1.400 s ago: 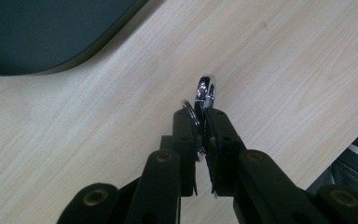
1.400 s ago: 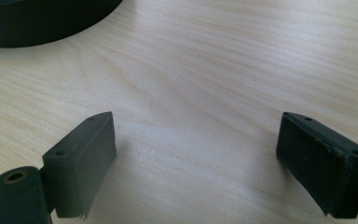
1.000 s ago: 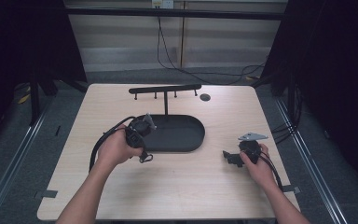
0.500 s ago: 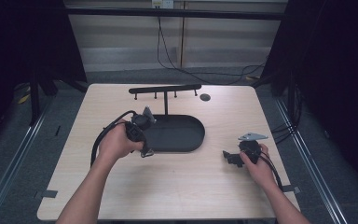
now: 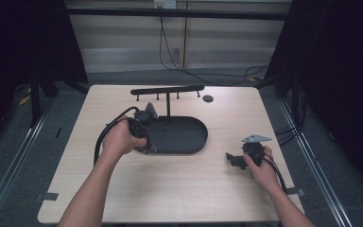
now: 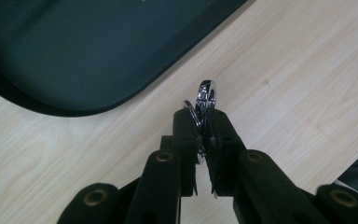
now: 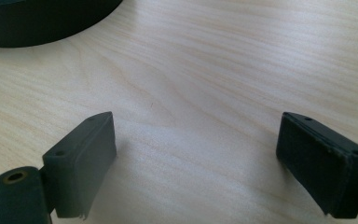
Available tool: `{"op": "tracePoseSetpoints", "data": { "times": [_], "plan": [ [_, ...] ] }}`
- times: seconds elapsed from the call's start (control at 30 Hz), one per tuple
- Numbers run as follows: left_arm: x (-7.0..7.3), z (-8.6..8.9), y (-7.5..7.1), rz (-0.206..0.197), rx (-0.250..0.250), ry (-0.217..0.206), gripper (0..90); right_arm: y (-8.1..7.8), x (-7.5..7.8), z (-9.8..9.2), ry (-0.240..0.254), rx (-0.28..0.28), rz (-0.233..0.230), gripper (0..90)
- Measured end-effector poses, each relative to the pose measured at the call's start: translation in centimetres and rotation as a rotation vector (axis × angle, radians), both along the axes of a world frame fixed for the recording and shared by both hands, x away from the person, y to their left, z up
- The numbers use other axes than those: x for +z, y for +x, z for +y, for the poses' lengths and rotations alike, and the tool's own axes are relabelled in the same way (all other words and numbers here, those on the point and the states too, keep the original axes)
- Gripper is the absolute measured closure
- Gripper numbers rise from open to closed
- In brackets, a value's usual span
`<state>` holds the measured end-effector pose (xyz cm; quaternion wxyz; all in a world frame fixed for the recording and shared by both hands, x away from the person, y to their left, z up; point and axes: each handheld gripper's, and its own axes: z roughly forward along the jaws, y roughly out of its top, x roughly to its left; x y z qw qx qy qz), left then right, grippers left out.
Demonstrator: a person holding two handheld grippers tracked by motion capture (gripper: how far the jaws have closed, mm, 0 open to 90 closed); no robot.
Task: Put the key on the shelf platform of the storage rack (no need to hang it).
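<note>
Pale wood table (image 5: 170, 189) under dark curtains: left claw (image 6: 204, 122) pinches shiny rings (image 6: 205, 95); right claw (image 7: 196, 158) gapes wide.

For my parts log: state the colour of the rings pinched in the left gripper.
Shiny silver chrome rings, clearest in the left gripper view.

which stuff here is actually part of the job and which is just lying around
In use: left claw shut on shiny metal rings; black oval tray; black hanging rack behind it.
Lying about: small dark disc near the far edge; right claw open, idle.
</note>
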<state>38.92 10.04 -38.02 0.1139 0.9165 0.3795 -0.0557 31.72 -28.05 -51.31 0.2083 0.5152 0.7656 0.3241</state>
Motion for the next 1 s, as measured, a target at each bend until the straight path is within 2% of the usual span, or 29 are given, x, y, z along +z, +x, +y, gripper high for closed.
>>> {"op": "tracePoseSetpoints", "data": {
  "times": [0.37, 0.7, 1.0],
  "plan": [
    [0.2, -0.5, 0.7, -0.020, 0.007, 0.002, 83.4, 0.0, 0.0, 0.0, 0.000, 0.001, -0.002, 11.5],
    [0.1, -1.1, 1.4, -0.015, 0.006, -0.027, 83.4, 0.0, 0.0, 0.0, 0.001, 0.001, -0.002, 11.5],
    [0.0, -1.4, 1.9, -0.035, 0.026, -0.042, 83.4, 0.0, 0.0, 0.0, 0.001, 0.004, -0.003, 11.5]
  ]
}}
